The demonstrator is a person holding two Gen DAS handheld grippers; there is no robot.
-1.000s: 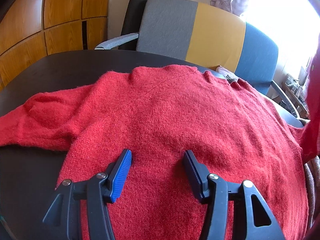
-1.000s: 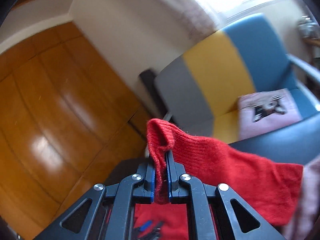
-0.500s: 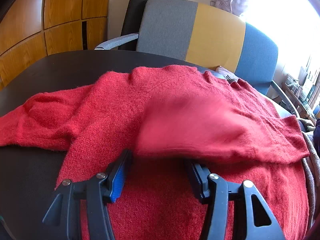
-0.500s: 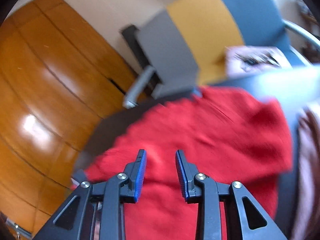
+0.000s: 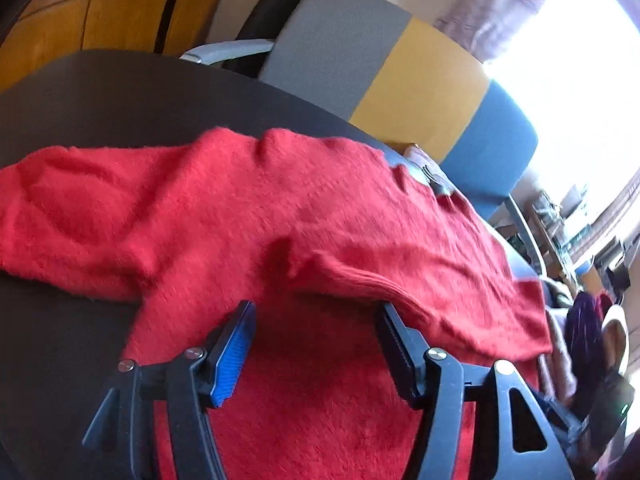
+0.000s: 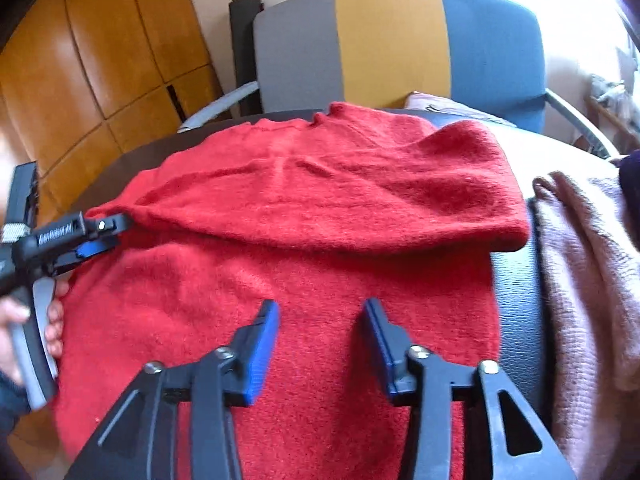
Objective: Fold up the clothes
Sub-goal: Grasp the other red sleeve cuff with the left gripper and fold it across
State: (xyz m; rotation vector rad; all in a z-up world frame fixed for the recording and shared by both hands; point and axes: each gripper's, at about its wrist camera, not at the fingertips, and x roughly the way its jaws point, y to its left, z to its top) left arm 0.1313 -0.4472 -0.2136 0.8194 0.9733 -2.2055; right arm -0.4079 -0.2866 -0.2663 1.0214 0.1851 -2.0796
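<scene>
A red knit sweater [image 5: 240, 208] lies flat on the dark round table [image 5: 80, 92]. Its right sleeve [image 6: 360, 204] is folded across the body, and its cuff [image 5: 360, 280] rests by my left gripper's right finger. The other sleeve [image 5: 60, 208] stretches out to the left. My left gripper [image 5: 316, 320] is open and empty, low over the sweater's lower body; it also shows at the left edge of the right wrist view [image 6: 92, 236]. My right gripper [image 6: 320, 316] is open and empty above the sweater's hem area.
A grey, yellow and blue chair [image 6: 400, 40] stands behind the table, with a pink cushion [image 6: 440, 102] on its seat. A pink knit garment [image 6: 580, 280] lies on the table to the right of the sweater. Wooden panels [image 6: 80, 60] line the wall at left.
My right gripper has let go of the sleeve, opened and dropped back over the sweater. The sleeve now lies folded across the body. My left gripper has shifted slightly.
</scene>
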